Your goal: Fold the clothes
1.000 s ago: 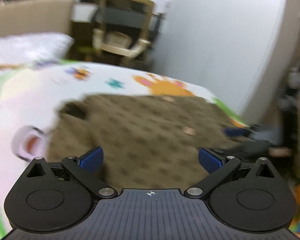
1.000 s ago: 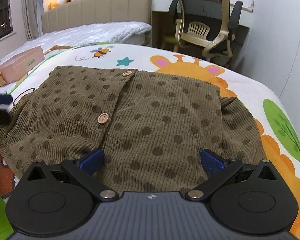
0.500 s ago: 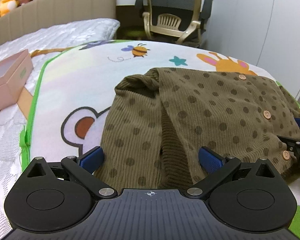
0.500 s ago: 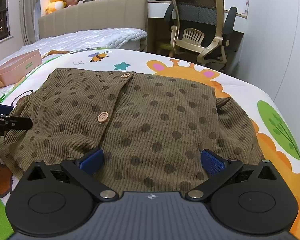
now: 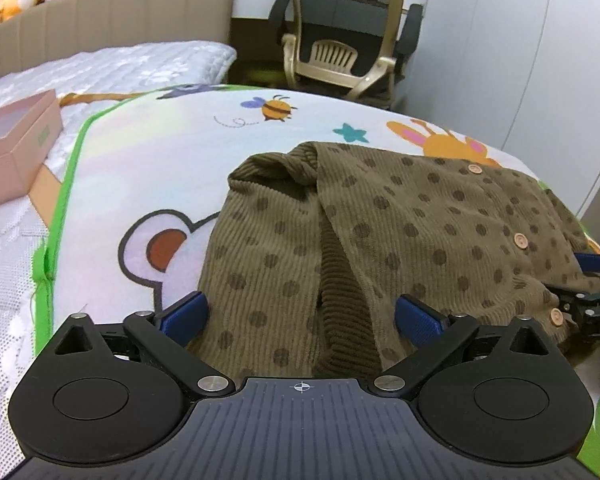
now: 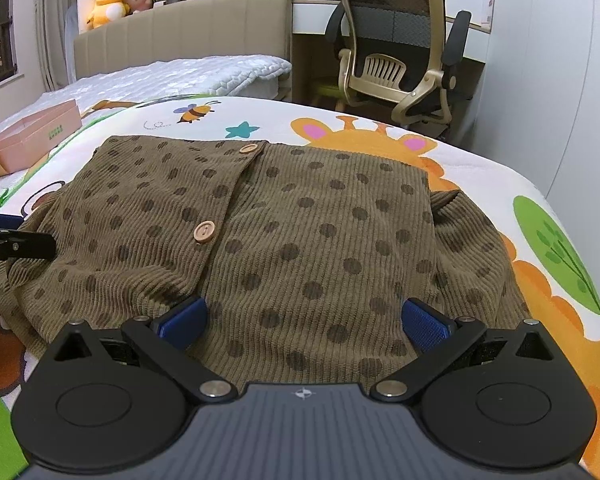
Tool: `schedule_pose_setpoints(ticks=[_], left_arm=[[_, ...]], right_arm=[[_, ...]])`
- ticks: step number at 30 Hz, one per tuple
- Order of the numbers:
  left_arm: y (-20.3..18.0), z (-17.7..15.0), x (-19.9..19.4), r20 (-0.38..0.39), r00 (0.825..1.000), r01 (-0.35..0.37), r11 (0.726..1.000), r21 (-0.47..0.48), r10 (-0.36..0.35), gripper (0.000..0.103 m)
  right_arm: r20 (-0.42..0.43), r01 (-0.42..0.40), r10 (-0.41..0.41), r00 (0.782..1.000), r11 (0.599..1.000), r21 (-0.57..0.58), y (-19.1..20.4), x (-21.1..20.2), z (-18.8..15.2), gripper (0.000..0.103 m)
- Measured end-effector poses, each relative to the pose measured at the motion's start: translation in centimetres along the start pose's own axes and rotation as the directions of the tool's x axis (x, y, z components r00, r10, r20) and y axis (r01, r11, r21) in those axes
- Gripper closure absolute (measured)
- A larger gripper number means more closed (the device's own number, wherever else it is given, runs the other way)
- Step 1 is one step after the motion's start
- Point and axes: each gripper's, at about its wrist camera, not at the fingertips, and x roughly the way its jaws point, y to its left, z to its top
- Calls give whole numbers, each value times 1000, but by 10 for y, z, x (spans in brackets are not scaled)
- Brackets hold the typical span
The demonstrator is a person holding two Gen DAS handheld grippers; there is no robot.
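An olive-brown corduroy cardigan [image 6: 312,232] with dark dots and wooden buttons lies spread on a cartoon play mat [image 5: 148,168]. It also shows in the left wrist view [image 5: 380,232], with its left sleeve folded in. My left gripper [image 5: 302,314] is open and empty, low over the cardigan's near left hem. My right gripper [image 6: 304,322] is open and empty over the near hem at the middle. Each gripper's blue fingertip shows at the other view's edge: the right gripper [image 5: 592,280] and the left gripper [image 6: 4,236].
A pink box [image 5: 16,148] sits on the white quilted bed to the left, also in the right wrist view [image 6: 32,140]. An office chair [image 6: 396,64] and desk stand beyond the mat. A white wall [image 5: 520,60] is to the right.
The left gripper swung left from a blurred view onto the cardigan's left side, then settled lower and closer. The right gripper edged slightly back. Both stayed open.
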Motion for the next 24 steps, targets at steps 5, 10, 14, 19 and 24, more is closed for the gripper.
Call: schedule_pose_setpoints(ticks=[5,10,14,19,24], left_arm=[[8,-1,-7,7,999,34,999,-15,-34,25],[12,0,-8,13,996,85,995,-60,-85,48],[16,5,-8,-10,983,180,974,-138,-183,79],[18,17,-8,-14,969,237,950,-204,-245,81],[31,22,-9,-10,955,279,912,-300,-295,81]], right_arm=[[7,-3,3,1000,1000,-3,0,-1,0,0],[84,23,-13,996,992,-125,13,-22,1,0],[177,-26,84,981,951,-307,55,-61,4,0],[113,-169,250,962,863,-476,132,-62,2,0],[80,-132,221,972,796,-591,190,-15,-1,8]])
